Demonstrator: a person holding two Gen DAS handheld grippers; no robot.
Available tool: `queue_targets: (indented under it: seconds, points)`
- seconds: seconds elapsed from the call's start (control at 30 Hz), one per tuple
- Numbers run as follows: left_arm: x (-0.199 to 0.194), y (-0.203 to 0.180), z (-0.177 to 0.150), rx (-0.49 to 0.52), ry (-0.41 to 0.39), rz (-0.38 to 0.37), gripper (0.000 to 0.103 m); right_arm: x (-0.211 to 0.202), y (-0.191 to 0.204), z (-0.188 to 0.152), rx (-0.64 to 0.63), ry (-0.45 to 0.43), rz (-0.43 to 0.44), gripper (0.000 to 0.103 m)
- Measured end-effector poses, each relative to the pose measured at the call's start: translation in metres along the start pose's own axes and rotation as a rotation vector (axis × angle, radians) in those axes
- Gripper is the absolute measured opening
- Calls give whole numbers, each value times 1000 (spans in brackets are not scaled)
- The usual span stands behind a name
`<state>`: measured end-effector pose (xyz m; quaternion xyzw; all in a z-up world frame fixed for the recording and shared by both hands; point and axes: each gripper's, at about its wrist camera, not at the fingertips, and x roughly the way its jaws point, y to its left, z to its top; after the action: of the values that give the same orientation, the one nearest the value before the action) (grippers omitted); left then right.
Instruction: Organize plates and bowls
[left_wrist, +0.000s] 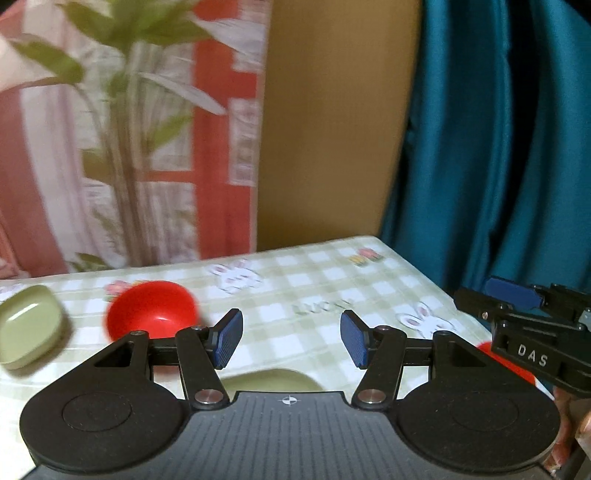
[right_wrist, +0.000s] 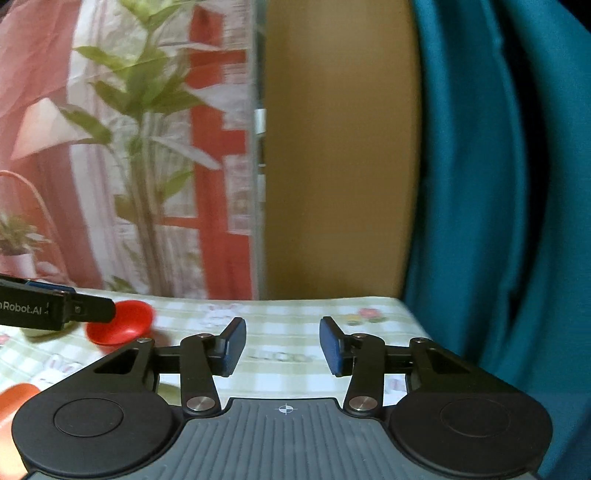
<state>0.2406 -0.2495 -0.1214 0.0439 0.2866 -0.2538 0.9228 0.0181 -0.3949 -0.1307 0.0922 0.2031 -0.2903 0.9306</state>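
Note:
My left gripper (left_wrist: 291, 339) is open and empty above the checked tablecloth (left_wrist: 295, 280). A red bowl (left_wrist: 152, 309) sits just left of its left finger. A green squarish dish (left_wrist: 27, 326) lies at the far left, and another green dish (left_wrist: 271, 380) shows partly under the gripper body. A red piece (left_wrist: 508, 363) shows at the right under the other gripper (left_wrist: 524, 314). My right gripper (right_wrist: 282, 346) is open and empty over the cloth. The red bowl (right_wrist: 122, 326) is to its left, and an orange-red dish (right_wrist: 14, 406) sits at the lower left edge.
A plant (right_wrist: 147, 147) stands behind the table by a red and white patterned backdrop. A brown panel (right_wrist: 332, 166) and a teal curtain (right_wrist: 498, 221) are behind. The table's right edge (left_wrist: 461, 302) is near the right gripper.

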Motion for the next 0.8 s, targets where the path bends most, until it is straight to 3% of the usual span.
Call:
queue_targets:
  seconds: [0.27,0.6,0.8]
  points:
    - [28,-52,-13,76,59,-119,61,-11,-52,-28,67,53,-154,41]
    - [59,-99,-32,100,148,-253,61,-18,-93,-72,132,143,-332,36]
    - [73,-116,-45,98,193,-318,61,-19,-109,-91,172,187,-386,32]
